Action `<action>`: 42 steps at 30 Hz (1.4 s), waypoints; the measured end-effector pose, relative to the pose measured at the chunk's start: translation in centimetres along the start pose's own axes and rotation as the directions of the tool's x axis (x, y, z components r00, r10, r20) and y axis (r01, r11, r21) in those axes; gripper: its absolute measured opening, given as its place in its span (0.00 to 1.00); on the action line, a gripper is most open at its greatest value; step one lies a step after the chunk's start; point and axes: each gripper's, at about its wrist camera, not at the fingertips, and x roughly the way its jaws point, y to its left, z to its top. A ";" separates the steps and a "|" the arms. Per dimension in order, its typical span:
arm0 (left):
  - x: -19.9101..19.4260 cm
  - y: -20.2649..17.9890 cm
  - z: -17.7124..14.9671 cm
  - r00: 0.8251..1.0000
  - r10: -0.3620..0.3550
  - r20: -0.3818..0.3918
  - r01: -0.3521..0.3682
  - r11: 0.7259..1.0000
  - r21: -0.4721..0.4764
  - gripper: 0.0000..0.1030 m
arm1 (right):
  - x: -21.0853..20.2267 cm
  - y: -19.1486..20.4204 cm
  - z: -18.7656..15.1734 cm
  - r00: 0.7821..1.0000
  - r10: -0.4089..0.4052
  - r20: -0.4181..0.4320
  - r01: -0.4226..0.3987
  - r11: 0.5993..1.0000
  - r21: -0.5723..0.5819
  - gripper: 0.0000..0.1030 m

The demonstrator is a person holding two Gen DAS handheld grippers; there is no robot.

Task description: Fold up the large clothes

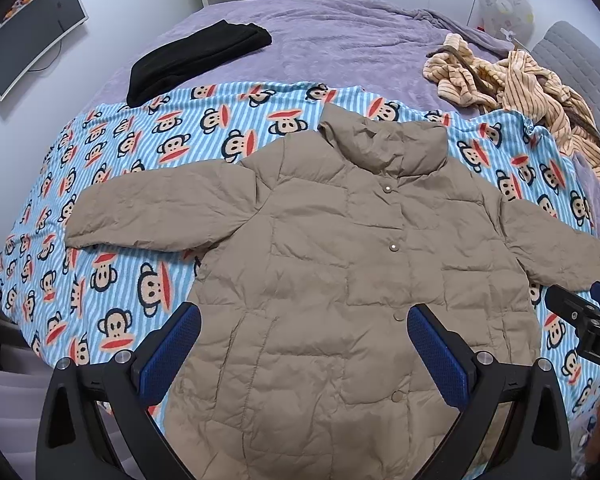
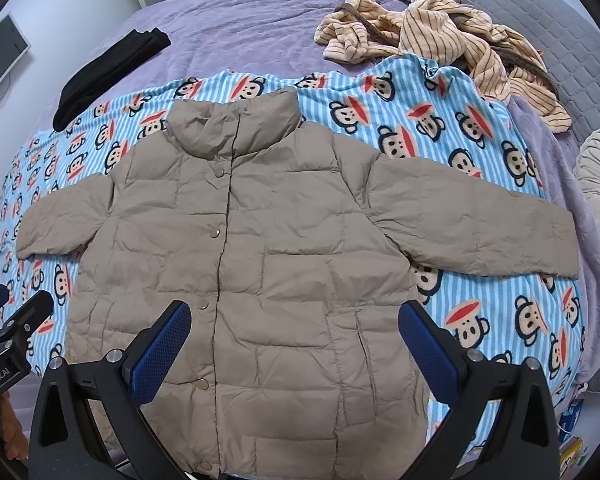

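A tan quilted puffer jacket [image 1: 332, 264] [image 2: 260, 248] lies flat and face up on a blue striped monkey-print blanket [image 1: 112, 184] [image 2: 452, 160], snapped shut, collar at the far end, both sleeves spread sideways. My left gripper [image 1: 304, 344] hovers open above the jacket's lower front, blue pads wide apart, nothing between them. My right gripper [image 2: 294, 344] is likewise open over the lower front, holding nothing. Each gripper shows at the edge of the other's view: the right gripper [image 1: 588, 320] and the left gripper [image 2: 8, 320].
The blanket covers a purple bedspread [image 1: 340, 36] [image 2: 240, 20]. A folded black garment [image 1: 196, 60] [image 2: 108, 68] lies at the far left. A heap of orange striped clothes [image 1: 516, 88] [image 2: 440, 36] sits at the far right, near a grey headboard [image 2: 552, 28]. A monitor [image 1: 28, 32] hangs on the left wall.
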 end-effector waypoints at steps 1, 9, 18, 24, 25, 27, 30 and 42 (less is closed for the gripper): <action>0.0 0.0 0.0 1.000 0.000 0.000 0.000 1.000 0.000 1.00 | 0.0 -0.1 0.0 1.000 0.001 0.000 -0.001 1.000 -0.001 1.00; 0.0 0.0 -0.1 1.000 0.000 0.001 0.000 1.000 -0.001 1.00 | 0.0 0.0 0.0 1.000 0.001 0.001 -0.001 1.000 0.000 1.00; 0.0 0.0 0.0 1.000 0.000 0.001 0.000 1.000 -0.001 1.00 | 0.0 0.0 -0.1 1.000 0.000 0.001 0.000 1.000 -0.002 1.00; 0.0 -0.1 0.0 1.000 0.001 0.000 -0.001 1.000 -0.001 1.00 | 0.0 0.0 -0.1 1.000 0.000 0.001 0.000 1.000 -0.002 1.00; 0.0 0.0 0.0 1.000 0.001 0.000 -0.001 1.000 -0.001 1.00 | -0.1 0.1 -0.1 1.000 0.001 0.000 -0.001 1.000 -0.002 1.00; 0.0 -0.1 0.1 1.000 0.001 0.000 -0.001 1.000 -0.002 1.00 | -0.1 0.1 -0.1 1.000 0.000 0.001 0.000 1.000 -0.003 1.00; 0.1 0.1 0.1 1.000 0.001 0.000 -0.001 1.000 -0.001 1.00 | -0.1 0.1 -0.1 1.000 0.001 0.001 -0.001 1.000 -0.003 1.00; 0.2 0.2 0.1 1.000 0.001 0.000 -0.001 1.000 -0.001 1.00 | -0.1 0.2 -0.1 1.000 -0.003 0.003 0.003 1.000 -0.002 1.00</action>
